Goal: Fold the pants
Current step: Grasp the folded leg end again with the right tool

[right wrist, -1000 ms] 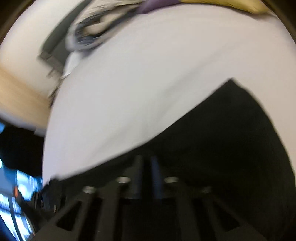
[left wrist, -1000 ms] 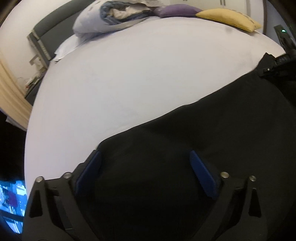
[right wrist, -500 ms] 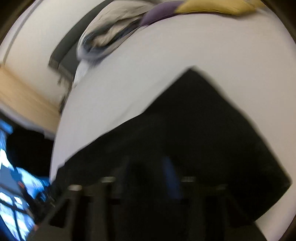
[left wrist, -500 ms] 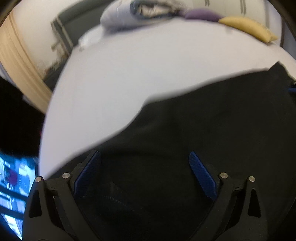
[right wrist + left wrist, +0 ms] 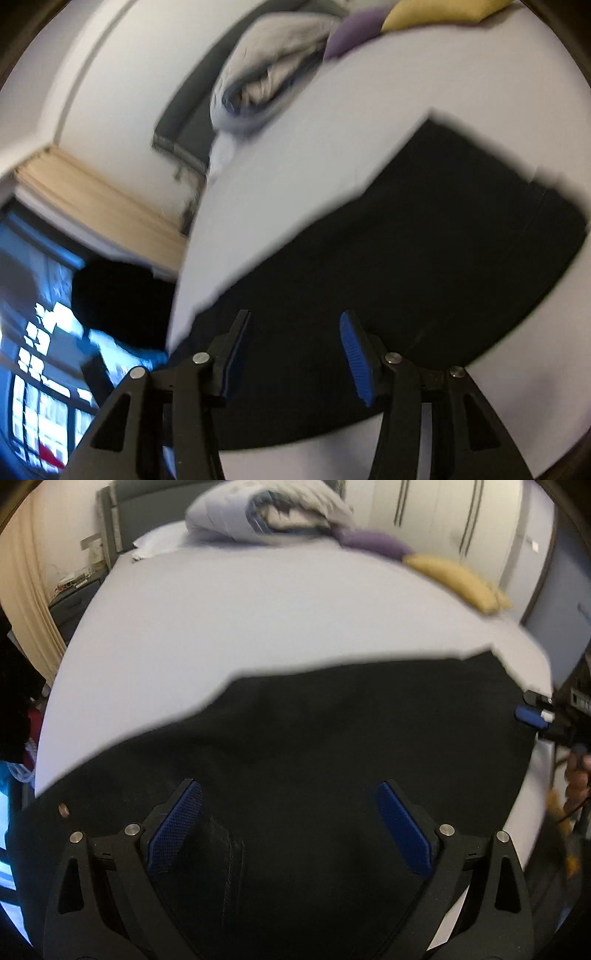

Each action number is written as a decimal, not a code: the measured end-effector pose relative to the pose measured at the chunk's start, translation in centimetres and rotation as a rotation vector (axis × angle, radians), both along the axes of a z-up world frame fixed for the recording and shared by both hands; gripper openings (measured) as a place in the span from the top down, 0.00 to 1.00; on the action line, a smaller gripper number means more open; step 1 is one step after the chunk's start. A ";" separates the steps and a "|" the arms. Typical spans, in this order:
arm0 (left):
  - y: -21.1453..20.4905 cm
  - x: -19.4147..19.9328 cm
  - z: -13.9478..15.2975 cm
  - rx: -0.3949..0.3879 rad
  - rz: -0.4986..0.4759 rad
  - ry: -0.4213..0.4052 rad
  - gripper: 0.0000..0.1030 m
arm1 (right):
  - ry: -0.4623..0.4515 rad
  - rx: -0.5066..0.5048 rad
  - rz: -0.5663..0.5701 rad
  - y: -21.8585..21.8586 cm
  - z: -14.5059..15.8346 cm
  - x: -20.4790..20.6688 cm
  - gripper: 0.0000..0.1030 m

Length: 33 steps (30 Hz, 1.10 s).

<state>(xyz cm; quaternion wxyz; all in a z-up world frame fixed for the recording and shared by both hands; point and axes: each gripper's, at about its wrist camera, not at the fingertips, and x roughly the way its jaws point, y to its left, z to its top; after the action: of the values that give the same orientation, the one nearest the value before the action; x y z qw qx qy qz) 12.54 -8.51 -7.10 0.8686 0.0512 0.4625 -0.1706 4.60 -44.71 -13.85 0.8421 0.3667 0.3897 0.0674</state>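
lying under both parted tongs (image 5: 288,819): pants (image 5: 332,746)

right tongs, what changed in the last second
The right tongs, shut a second ago, have opened and hold nothing; their view has swung so more of the black pants shows. The left tongs stayed wide open over the pants, which still lie on the white bed.

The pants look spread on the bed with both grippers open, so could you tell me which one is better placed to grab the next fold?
Probably left. The left gripper hangs wide open over the pants near the waist button. The right gripper, also open, sits off the far end.
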 end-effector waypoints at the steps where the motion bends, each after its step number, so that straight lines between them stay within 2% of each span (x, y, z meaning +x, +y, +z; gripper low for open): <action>1: -0.5 -1.1 -1.4 0.032 0.003 0.028 0.06 | 0.000 0.039 -0.048 -1.7 -0.9 0.3 0.72; 2: -0.1 -1.3 -2.7 0.042 0.020 0.056 0.06 | 0.010 0.037 -0.092 -2.9 -1.1 0.3 0.94; 3: 0.6 -0.9 -3.2 0.016 0.034 0.051 0.06 | 0.023 0.007 -0.161 -4.6 -1.2 0.0 1.00; 5: 1.8 -0.8 -3.2 -0.032 0.075 0.059 0.06 | 0.021 -0.082 -0.330 -8.1 -0.2 -1.8 1.00; 6: 2.0 -0.2 -2.9 -0.023 0.086 0.062 0.06 | 0.035 -0.099 -0.403 -9.2 0.2 -2.9 1.00; 7: 2.0 -0.2 -2.8 -0.003 0.091 0.064 0.06 | 0.005 -0.082 -0.469 -10.5 1.3 -4.6 0.99; 8: 2.1 -0.3 -2.6 0.002 0.091 0.063 0.06 | 0.000 -0.118 -0.518 -10.7 2.3 -5.5 0.71; 9: 2.3 -0.4 -2.4 -0.001 0.095 0.063 0.06 | -0.017 -0.154 -0.557 -10.6 3.2 -6.4 0.49; 10: 2.8 0.5 -1.9 -0.003 0.100 0.065 0.06 | -0.071 -0.158 -0.573 -9.8 4.0 -7.7 0.25; 12: 3.8 -0.9 -1.3 0.000 0.106 0.068 0.06 | -0.117 -0.096 -0.541 -7.9 4.1 -8.6 0.24; 15: 5.4 -2.1 -1.2 0.006 0.127 0.074 0.06 | -0.147 0.034 -0.509 -6.3 2.8 -11.0 0.24; 17: 7.7 -1.0 -1.8 -0.004 0.132 0.076 0.06 | -0.115 0.071 -0.494 -4.8 1.6 -8.8 0.24; 21: 9.8 -3.2 -1.0 -0.018 0.107 0.052 0.06 | -0.083 0.113 -0.508 -6.4 0.6 -13.0 0.24; 23: 11.3 -3.9 -0.1 -0.044 0.160 0.030 0.06 | -0.080 0.131 -0.511 -6.7 0.7 -12.8 0.24; 24: 11.9 -3.9 0.5 -0.077 0.186 0.018 0.06 | -0.074 0.135 -0.509 -6.9 0.6 -12.8 0.24; 25: 13.1 -4.2 1.5 -0.147 0.200 -0.002 0.06 | -0.068 0.141 -0.503 -7.3 0.7 -12.5 0.24; 29: 15.3 -2.6 3.4 -0.241 0.235 -0.049 0.06 | -0.017 0.138 -0.469 -7.4 0.3 -10.0 0.23; 31: 15.6 -1.2 3.4 -0.285 0.238 -0.032 0.06 | 0.004 0.123 -0.459 -7.2 0.3 -9.5 0.23; 33: 15.7 1.0 1.9 -0.322 0.224 0.031 0.06 | 0.008 0.125 -0.461 -7.2 0.2 -8.9 0.23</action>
<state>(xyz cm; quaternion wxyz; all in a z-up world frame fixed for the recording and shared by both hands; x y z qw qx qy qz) 13.55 7.16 -5.17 0.8717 -0.1430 0.4455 -0.1455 -4.32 -51.86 -13.66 0.8093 0.4977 0.2942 -0.1040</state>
